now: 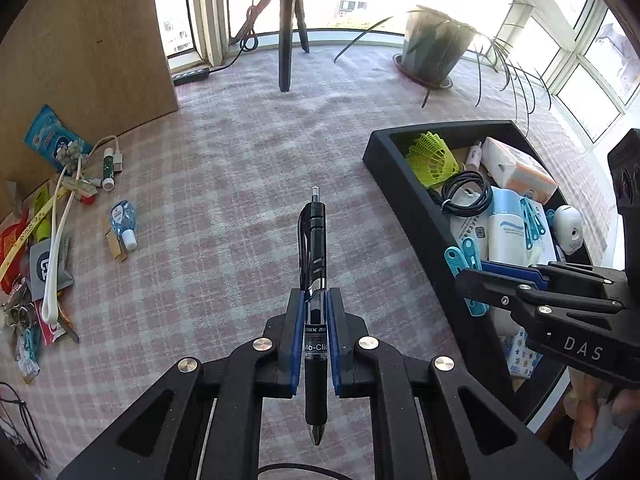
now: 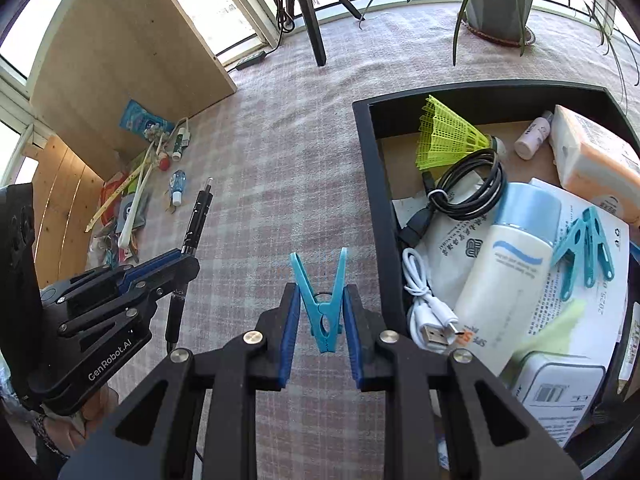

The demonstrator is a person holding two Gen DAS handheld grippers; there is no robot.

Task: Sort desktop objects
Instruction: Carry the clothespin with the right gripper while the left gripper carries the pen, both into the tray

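- Far left, against the wooden board (image 1: 80, 40), I see the unsorted pile (image 1: 52, 216): a wet-wipe pack, a white cable, a small blue bottle (image 1: 123, 220) and scraps I can't name. That clutter is well apart from both tools, so I needn't worry about it now.
- My left gripper (image 1: 314, 340) is clamped on the black click pen (image 1: 313, 280), pads pressing its barrel near the grip section, tip pointing back toward me. The pen sticks out far forward, so I'd swing it slowly; a long lever like that may twist between the pads.
- The checked tablecloth (image 1: 240, 160) between pile and tray is bare, which I judge the best corridor for carrying across.
- My right gripper (image 2: 322, 320) holds the blue clothespin (image 2: 322, 308), jaws closed on its sides, prongs upward. Squeezing harder could spring it open, so I'd keep pressure even.
- Right, the black tray (image 2: 366, 184) is already crowded: shuttlecock (image 2: 448, 140), black cable, lotion bottle (image 2: 508, 264), two more clothespins (image 2: 584, 248). I'd clear its near wall before letting go, right tool first, since the two tools sit close together.
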